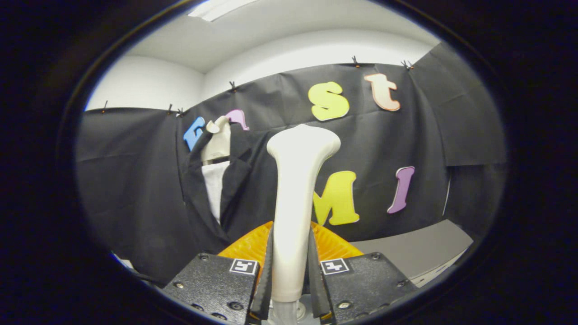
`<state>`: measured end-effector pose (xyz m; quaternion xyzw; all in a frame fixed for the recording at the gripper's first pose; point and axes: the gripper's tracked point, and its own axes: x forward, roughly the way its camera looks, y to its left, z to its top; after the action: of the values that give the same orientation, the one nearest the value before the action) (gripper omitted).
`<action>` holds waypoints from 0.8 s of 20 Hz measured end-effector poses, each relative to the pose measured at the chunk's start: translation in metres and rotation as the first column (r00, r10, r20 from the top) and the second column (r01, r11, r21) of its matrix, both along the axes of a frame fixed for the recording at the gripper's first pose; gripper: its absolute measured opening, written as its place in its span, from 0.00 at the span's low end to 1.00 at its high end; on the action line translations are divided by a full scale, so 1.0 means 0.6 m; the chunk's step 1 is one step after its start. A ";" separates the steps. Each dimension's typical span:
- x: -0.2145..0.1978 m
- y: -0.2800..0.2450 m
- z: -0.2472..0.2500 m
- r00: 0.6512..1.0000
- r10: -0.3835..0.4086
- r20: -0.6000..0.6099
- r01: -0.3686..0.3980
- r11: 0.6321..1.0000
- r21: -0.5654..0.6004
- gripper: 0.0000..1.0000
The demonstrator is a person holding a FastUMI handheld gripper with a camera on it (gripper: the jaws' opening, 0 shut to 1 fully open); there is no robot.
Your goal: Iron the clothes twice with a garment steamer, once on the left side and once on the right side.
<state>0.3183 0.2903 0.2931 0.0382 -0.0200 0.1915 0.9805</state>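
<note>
Clamped upright in my claw (291,275), the steamer (295,198) is lifted well short of the dark jacket (235,189) hanging ahead-left, so I judge I must carry its head to the fabric.

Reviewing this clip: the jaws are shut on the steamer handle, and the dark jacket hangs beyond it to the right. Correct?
Not quite. The gripper view shows the jacket hanging beyond the steamer to the left, not the right. The gripper jaws are indeed shut on the steamer handle.
</note>
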 end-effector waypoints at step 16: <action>0.033 0.171 -0.073 0.998 0.023 -0.062 -0.031 0.990 -0.137 0.38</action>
<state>0.3378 0.3928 0.2492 -0.0238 0.0235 0.2046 0.9783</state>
